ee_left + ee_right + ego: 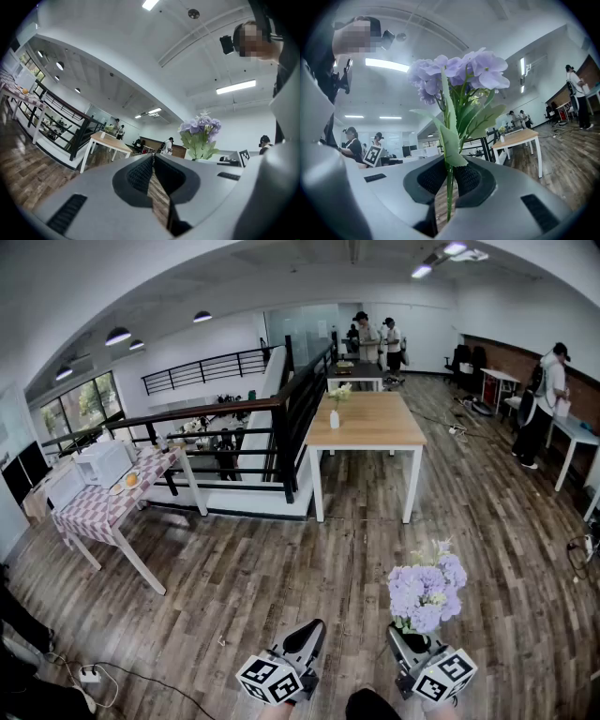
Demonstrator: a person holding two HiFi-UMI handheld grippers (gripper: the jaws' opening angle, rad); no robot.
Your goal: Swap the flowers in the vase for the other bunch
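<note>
My right gripper (pixel 409 638) is shut on the green stems of a purple flower bunch (pixel 427 592), which stands upright above its jaws; in the right gripper view the purple flower bunch (pixel 459 77) rises between the pads from my right gripper (pixel 449 174). My left gripper (pixel 311 634) sits beside it, shut with nothing between its jaws; in the left gripper view my left gripper (pixel 152 164) points level and the purple flower bunch (pixel 202 133) shows to the right. Far ahead a small white vase (pixel 334 418) with pale flowers (pixel 339 393) stands on a wooden table (pixel 375 427).
A black stair railing (pixel 234 427) runs left of the wooden table. A table with a checked cloth (pixel 103 507) holds a microwave (pixel 101 463) at left. Several people stand at the back and right. Cables and a power strip (pixel 89 675) lie on the floor at bottom left.
</note>
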